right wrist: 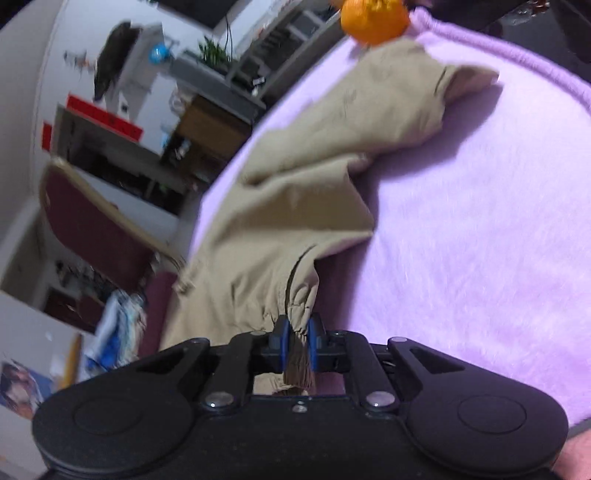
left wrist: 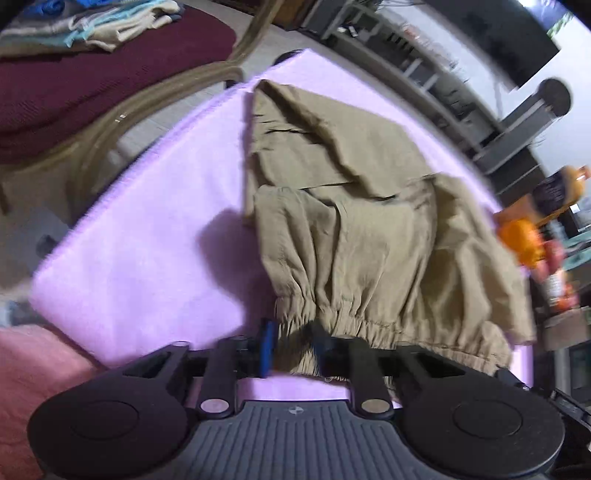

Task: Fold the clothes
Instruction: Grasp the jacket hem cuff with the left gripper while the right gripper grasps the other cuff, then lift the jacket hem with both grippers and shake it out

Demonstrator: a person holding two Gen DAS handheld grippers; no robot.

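Observation:
A pair of khaki trousers (left wrist: 351,229) with an elastic waistband lies partly folded on a lilac blanket (left wrist: 147,240). My left gripper (left wrist: 295,341) is shut on the gathered waistband at the near edge, with the cloth bunched between its blue pads. In the right wrist view the same trousers (right wrist: 295,192) trail away across the blanket (right wrist: 480,221). My right gripper (right wrist: 297,343) is shut on a pinch of the elastic waistband, lifted a little off the blanket.
A maroon chair (left wrist: 92,81) with a stack of folded clothes (left wrist: 110,26) stands at the far left. An orange object (right wrist: 373,16) sits at the blanket's far edge. Shelves and furniture lie beyond the table.

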